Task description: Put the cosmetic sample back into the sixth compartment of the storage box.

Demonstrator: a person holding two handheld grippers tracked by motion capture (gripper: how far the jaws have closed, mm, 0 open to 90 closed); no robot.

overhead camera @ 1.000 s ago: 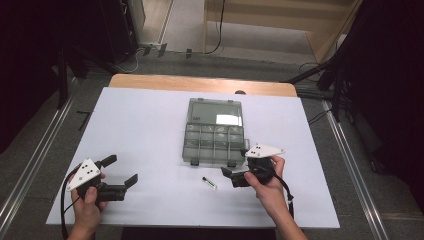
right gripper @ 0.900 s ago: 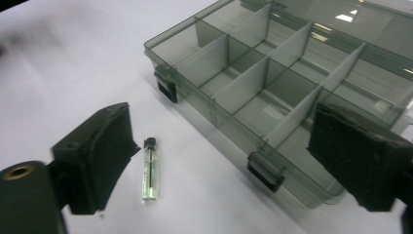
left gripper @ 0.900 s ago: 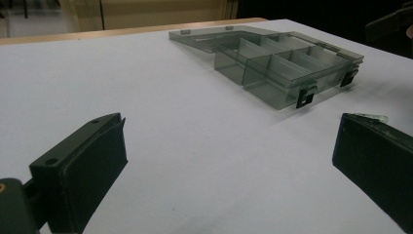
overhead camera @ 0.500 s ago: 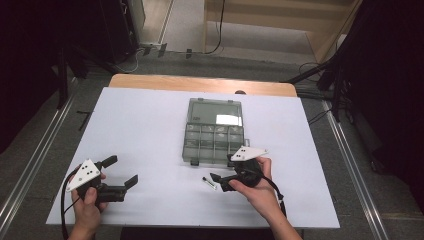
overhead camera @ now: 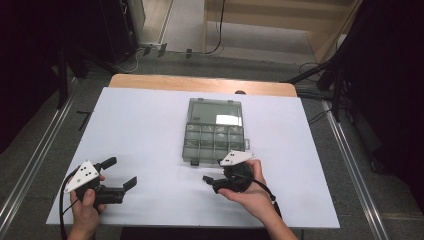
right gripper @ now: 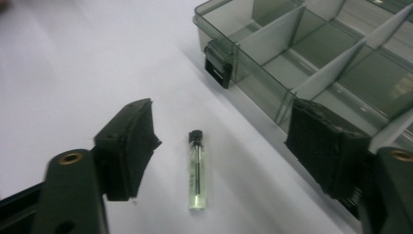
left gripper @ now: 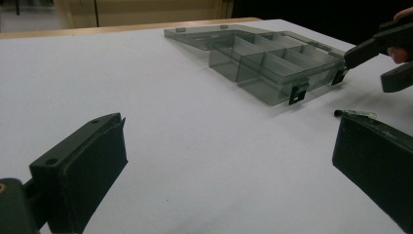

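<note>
Glossy clear glass vial (right gripper: 197,171) (black-capped), translucent smoky plastic box (overhead camera: 214,131).

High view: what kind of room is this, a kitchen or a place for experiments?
Probably a lab or recording workroom, not a kitchen. A table under a plain white sheet holds just a clear compartment box and a tiny vial, with cables on the floor behind.

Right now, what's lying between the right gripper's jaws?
A small vial with a black cap lies flat on the white table between the right gripper's closing jaws, untouched by either pad, seen in the right gripper view.
</note>
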